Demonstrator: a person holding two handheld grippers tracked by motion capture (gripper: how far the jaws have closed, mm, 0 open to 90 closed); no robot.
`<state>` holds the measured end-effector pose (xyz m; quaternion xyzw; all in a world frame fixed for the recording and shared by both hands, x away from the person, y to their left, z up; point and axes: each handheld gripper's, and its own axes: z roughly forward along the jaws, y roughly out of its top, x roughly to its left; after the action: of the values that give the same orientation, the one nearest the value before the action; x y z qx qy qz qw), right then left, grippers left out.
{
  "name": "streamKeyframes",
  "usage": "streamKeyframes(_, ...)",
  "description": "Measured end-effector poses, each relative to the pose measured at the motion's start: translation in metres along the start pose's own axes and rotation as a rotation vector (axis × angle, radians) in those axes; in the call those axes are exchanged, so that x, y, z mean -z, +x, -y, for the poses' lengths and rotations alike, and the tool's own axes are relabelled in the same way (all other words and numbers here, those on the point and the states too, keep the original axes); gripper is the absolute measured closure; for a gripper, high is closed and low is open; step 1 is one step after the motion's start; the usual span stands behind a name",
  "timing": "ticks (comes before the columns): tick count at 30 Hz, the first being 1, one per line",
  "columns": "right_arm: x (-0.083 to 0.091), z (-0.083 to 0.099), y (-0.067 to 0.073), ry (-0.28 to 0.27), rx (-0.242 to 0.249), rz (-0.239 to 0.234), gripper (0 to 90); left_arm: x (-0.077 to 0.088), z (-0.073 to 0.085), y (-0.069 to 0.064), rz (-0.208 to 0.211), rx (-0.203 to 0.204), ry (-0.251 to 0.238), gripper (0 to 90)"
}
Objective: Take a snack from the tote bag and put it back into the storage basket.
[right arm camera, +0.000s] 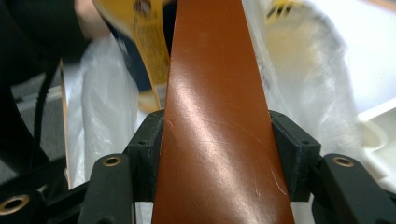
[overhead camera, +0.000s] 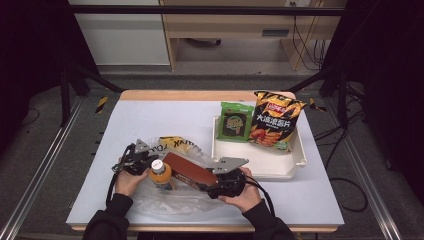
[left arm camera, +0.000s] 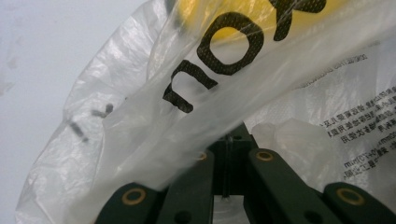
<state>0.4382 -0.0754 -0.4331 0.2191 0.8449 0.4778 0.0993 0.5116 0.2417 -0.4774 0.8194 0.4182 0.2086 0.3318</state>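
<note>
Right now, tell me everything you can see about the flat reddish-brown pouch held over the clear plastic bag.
The flat reddish-brown pouch is long, smooth and glossy, with faint scratches showing in the right gripper view. It lies slanted, its far end reaching into the clear plastic bag. The right gripper clamps its near end, one black jaw on each long edge. An orange-capped bottle stands against its left side.

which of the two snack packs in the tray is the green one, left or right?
The left one: the green snack pack stands at the tray's left end, shorter than the dark orange-and-black chip bag beside it on the right.
</note>
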Motion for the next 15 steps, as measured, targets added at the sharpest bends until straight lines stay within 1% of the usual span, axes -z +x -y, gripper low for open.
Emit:
streamKeyframes(2,0.004,-0.003,-0.001,-0.030,-0.007,0.006,44.2,0.000,0.000,0.000,0.001,-0.002,0.001,90.0)
streamKeyframes(5,0.005,-0.009,0.001,-0.045,-0.002,0.016,44.2,0.001,0.000,0.000,0.000,-0.001,-0.006,90.0)
streamKeyframes(10,0.003,-0.017,0.001,-0.058,-0.007,0.025,44.1,0.008,0.000,0.000,0.018,0.004,-0.045,90.0)
streamKeyframes(13,0.003,-0.025,0.000,-0.078,-0.017,0.035,44.0,0.010,0.000,-0.001,0.019,-0.002,-0.050,90.0)
streamKeyframes(15,0.003,-0.031,0.000,-0.091,-0.017,0.044,44.0,0.011,0.000,-0.001,0.021,0.001,-0.056,90.0)
